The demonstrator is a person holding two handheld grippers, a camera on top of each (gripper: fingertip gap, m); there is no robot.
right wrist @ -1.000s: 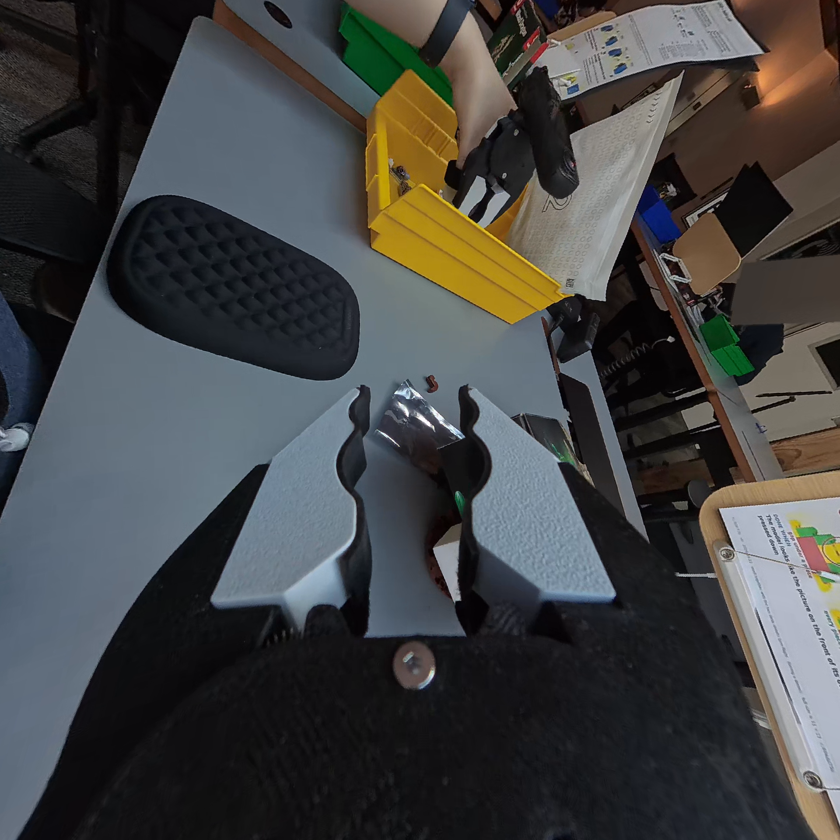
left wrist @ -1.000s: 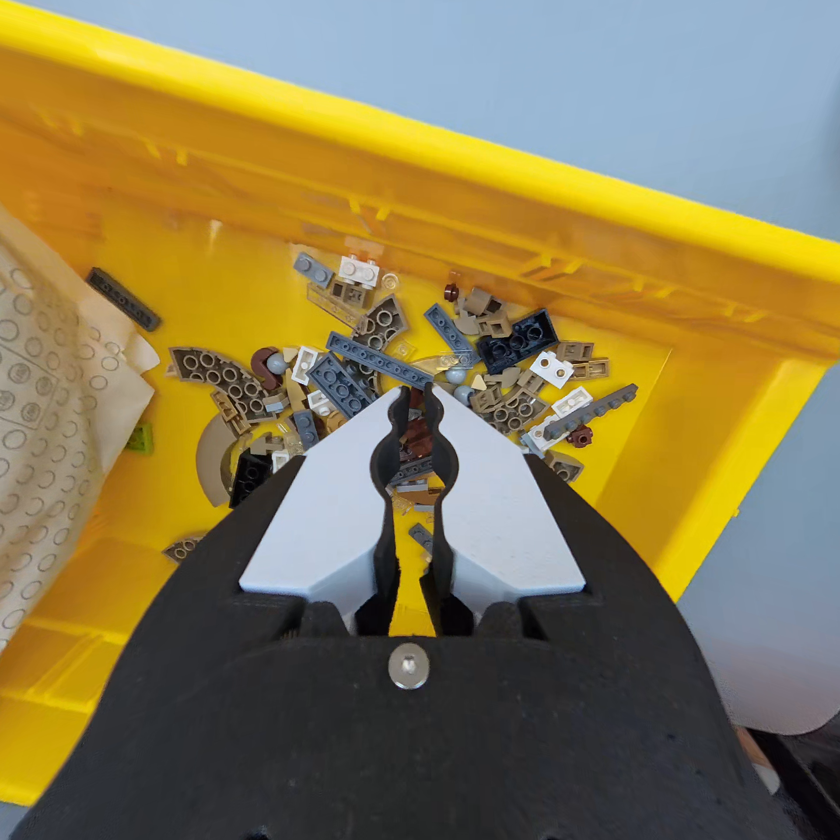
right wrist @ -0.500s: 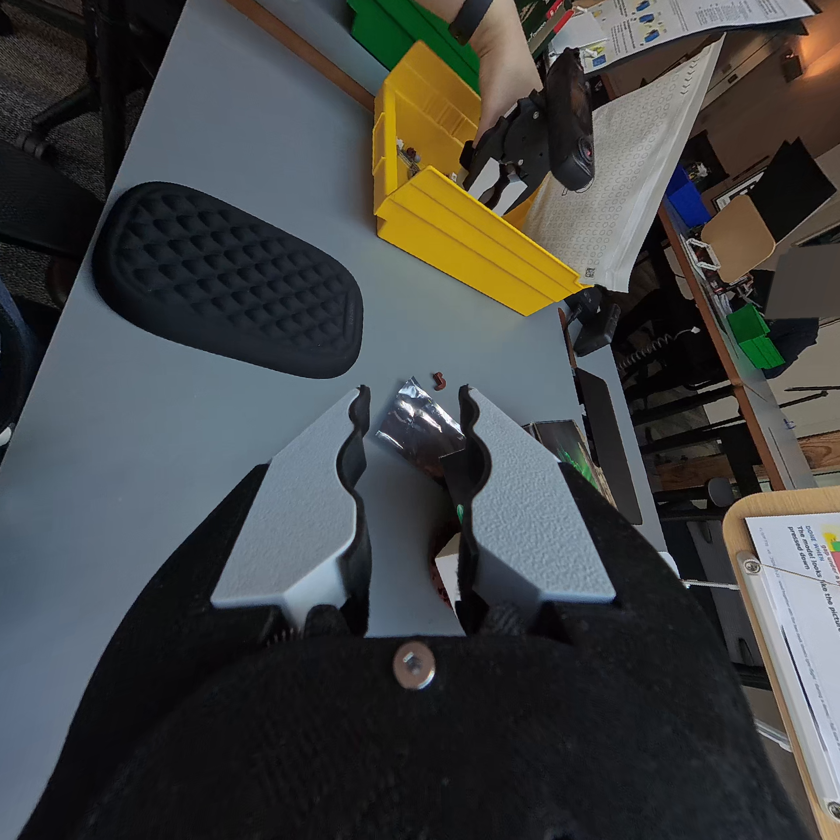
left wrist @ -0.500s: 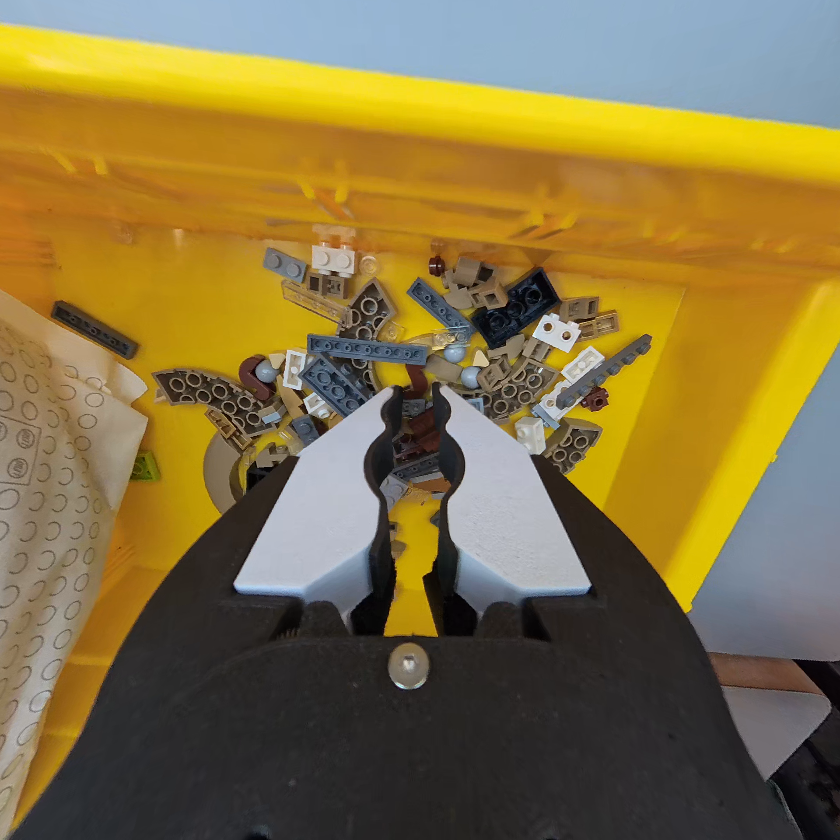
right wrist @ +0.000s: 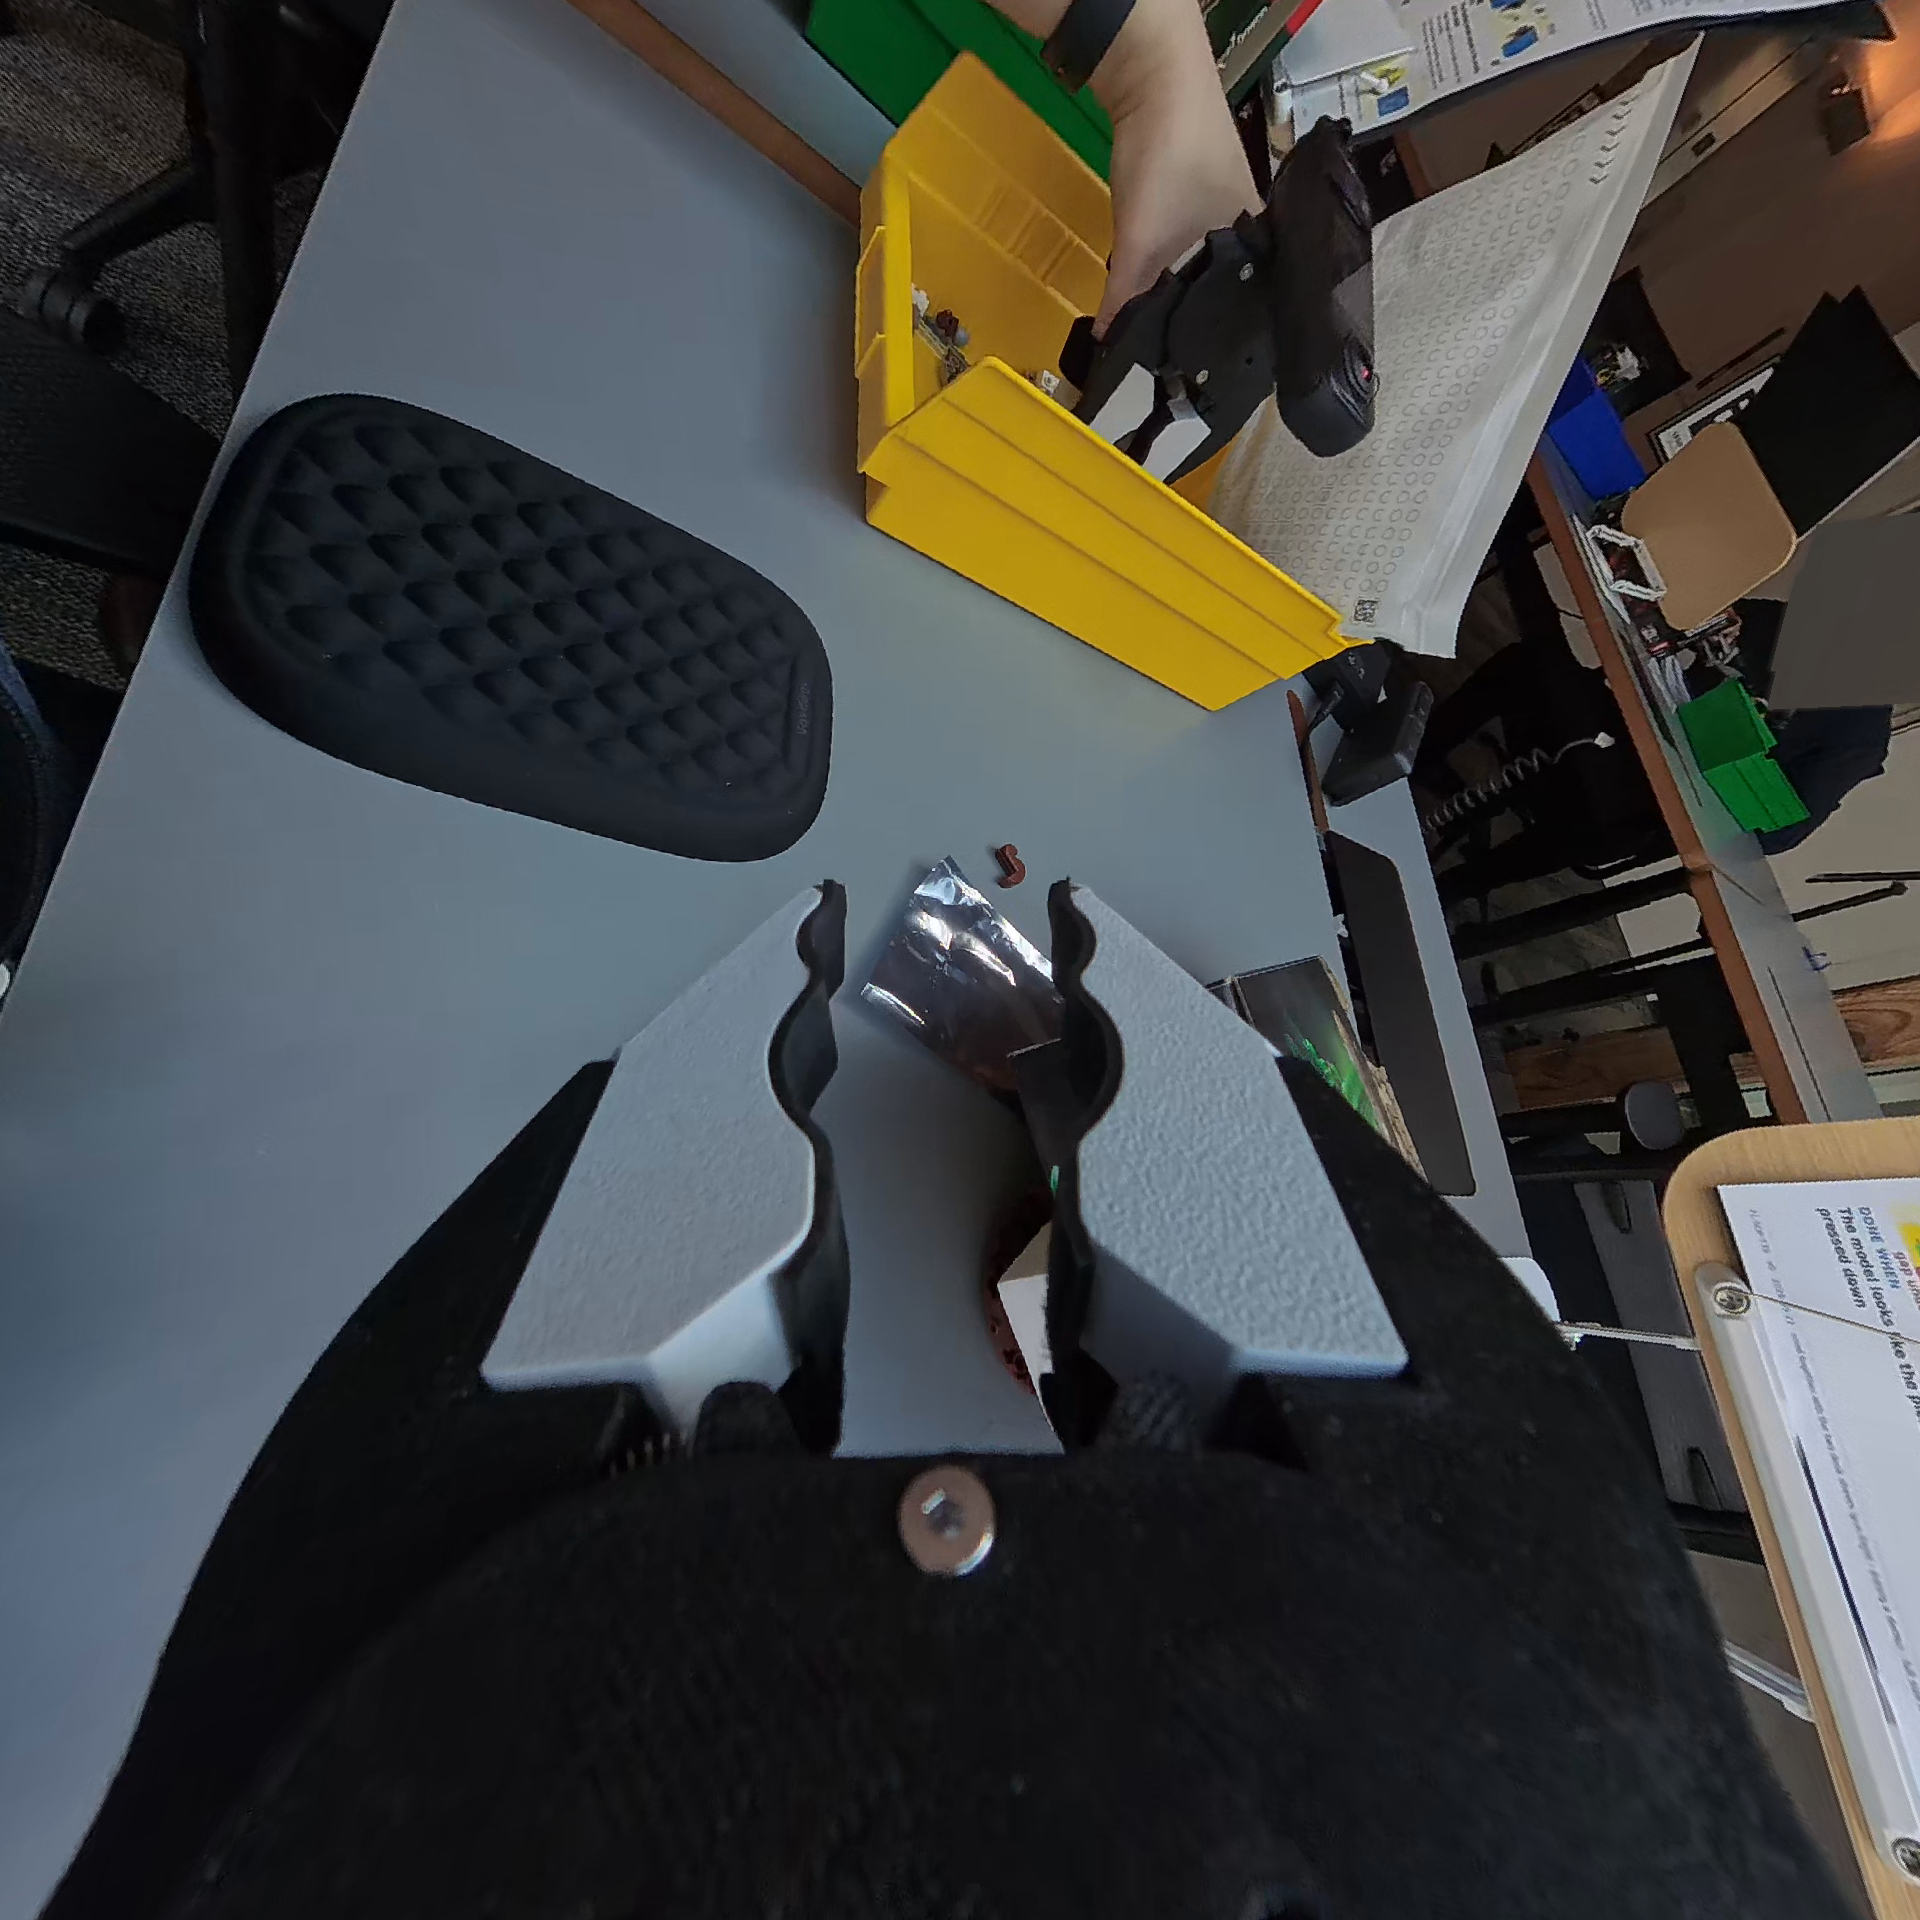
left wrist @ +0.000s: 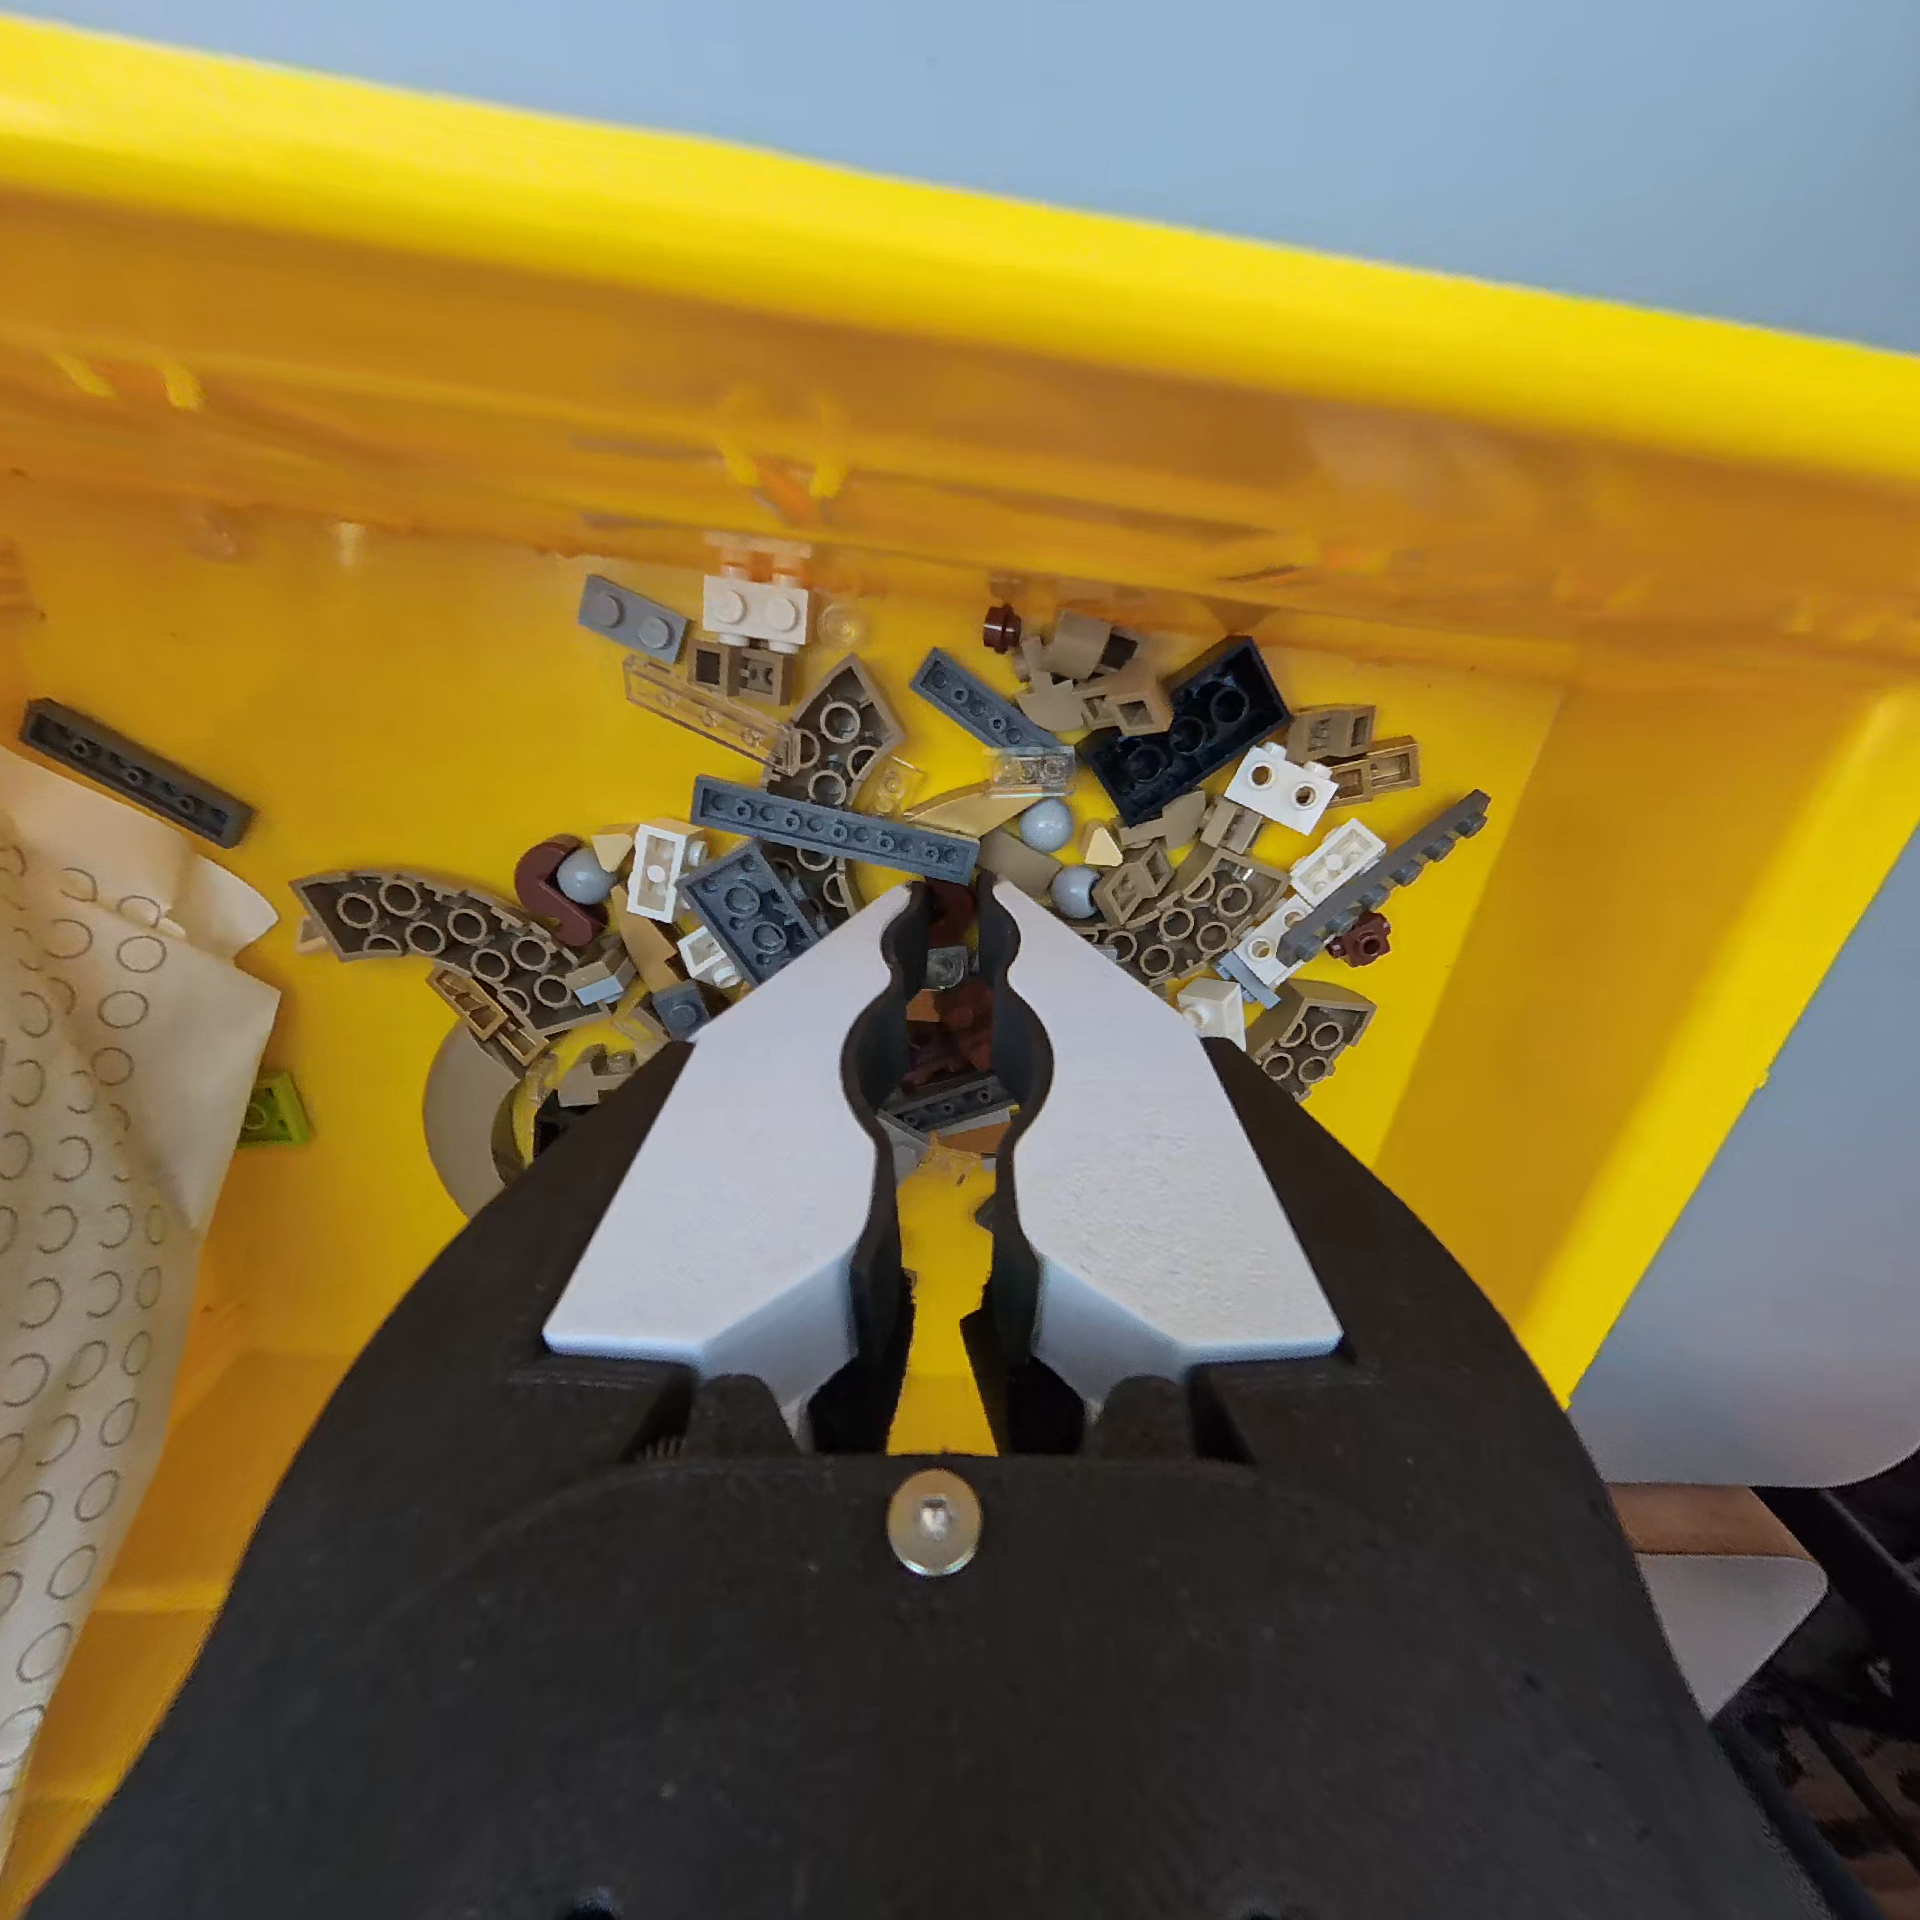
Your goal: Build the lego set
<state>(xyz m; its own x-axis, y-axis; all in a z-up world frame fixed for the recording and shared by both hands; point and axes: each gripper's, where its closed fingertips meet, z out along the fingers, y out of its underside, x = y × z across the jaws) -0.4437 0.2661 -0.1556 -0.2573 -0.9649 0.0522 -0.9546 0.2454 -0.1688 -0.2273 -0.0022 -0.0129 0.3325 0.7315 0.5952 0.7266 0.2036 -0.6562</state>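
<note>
— Yellow bin on the grey table holds the loose lego pieces; the left gripper dips into that pile, fingers a narrow gap apart around reddish-brown bits, though whether it pinches one I cannot tell.

— What crowds it?

— A circle-printed paper bag leans in at the left. The right gripper hangs spread above the table, over a crinkled foil wrapper, a small brown lego piece and a black ridged pad.
</note>
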